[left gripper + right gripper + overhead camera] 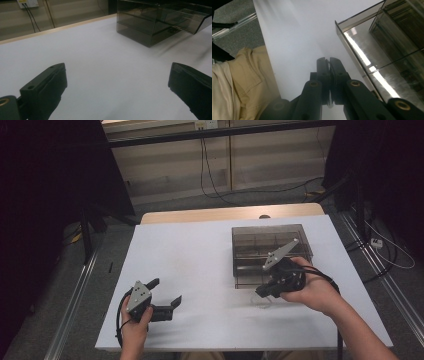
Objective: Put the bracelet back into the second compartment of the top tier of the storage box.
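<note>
Now smoked clear box (270, 251), compartments look empty; right gripper (264, 291) shut beside it.

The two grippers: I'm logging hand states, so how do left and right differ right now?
The left gripper has jaws spread wide; the right gripper has jaws shut, seemingly on something thin and clear. The left sits on bare table; the right is at the smoky box. Both are black and hand-held.

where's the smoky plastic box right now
In the high view the smoky plastic box sits on the right half of the white table, toward the far edge, with the right gripper at its near front corner.
</note>
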A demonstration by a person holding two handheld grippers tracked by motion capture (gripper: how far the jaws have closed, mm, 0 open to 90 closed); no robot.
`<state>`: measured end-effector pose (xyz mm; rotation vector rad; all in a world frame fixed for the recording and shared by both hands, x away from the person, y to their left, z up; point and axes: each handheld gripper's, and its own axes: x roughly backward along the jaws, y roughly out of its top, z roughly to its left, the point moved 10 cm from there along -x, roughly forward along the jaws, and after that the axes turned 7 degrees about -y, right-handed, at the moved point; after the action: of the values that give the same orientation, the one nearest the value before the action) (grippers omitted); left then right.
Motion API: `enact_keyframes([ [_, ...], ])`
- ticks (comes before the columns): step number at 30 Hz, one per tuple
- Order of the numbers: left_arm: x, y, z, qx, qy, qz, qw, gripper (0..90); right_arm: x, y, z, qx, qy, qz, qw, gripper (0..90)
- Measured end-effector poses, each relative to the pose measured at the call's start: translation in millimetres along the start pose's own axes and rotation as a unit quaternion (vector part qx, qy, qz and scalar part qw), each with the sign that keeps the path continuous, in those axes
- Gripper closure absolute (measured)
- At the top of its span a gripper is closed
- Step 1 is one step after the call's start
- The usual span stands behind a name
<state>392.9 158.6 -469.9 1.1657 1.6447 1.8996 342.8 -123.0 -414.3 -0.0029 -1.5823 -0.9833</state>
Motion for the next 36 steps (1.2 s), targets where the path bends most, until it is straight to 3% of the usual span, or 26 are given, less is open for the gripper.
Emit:
enact_keyframes([
  [21,0.8,-0.3,0.1,0.0,0.0,0.001,1.0,2.4,25.5,15.5,-11.9,-0.002,-0.015,-0.001,0.9999,87.3],
  [36,1.2,-0.8,0.7,0.002,0.0,0.001,1.0,2.4,34.9,24.0,-19.8,-0.001,-0.02,0.002,0.9998,87.3],
])
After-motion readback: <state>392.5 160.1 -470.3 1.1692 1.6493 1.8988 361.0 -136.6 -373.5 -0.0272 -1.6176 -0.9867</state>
